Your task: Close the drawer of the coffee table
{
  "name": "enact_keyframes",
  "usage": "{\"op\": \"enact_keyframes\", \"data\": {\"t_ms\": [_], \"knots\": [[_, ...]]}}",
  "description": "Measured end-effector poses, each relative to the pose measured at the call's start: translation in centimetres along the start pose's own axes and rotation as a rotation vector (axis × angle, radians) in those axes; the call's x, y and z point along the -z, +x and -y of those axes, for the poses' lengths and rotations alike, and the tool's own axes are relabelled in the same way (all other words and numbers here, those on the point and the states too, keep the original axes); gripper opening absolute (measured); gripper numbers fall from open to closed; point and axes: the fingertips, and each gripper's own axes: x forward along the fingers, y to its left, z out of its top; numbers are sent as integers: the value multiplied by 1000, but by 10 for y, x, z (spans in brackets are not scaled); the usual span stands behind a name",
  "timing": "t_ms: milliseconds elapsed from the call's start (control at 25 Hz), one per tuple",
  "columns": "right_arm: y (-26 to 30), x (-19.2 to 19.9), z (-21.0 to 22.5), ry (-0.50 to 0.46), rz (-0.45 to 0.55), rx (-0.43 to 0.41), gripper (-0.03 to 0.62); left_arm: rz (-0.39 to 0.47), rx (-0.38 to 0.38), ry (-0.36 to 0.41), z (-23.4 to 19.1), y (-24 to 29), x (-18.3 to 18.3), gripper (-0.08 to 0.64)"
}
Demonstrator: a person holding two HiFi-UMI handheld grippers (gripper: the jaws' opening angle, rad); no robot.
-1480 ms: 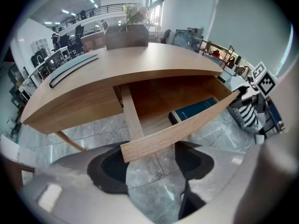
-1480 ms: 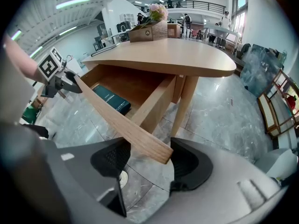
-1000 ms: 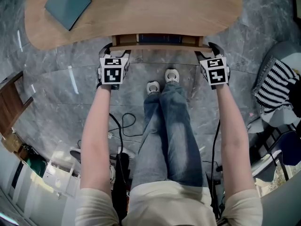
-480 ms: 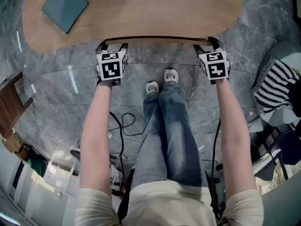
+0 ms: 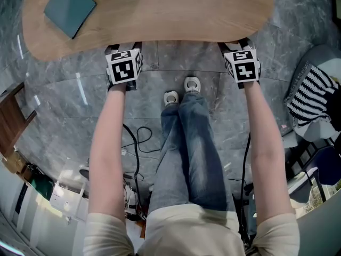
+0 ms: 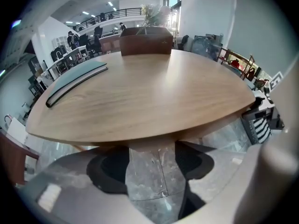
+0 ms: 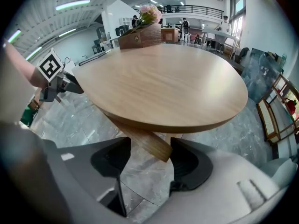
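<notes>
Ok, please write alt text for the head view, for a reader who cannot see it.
Seen from above, a person's arms hold the left gripper and right gripper at the near edge of a wooden coffee table, over a grey marble floor. A teal book lies on the table's left part.

Coffee table [image 5: 160, 9] matt light wood; floor [image 5: 64, 105] glossy grey marble tile.

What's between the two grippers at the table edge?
Head view: only bare grey floor between left gripper and right gripper, beside the coffee table edge.
</notes>
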Motion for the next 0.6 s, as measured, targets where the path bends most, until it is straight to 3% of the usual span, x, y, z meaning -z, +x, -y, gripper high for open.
{"op": "enact_keyframes", "data": {"t_ms": [320,600], "knots": [[-3,-1,1,8,7,34,270,-2,-8,0,1,-2,-1,305],[-19,3,3,142,64,114,262,75,-8,-144,5,-18,3,302]]}}
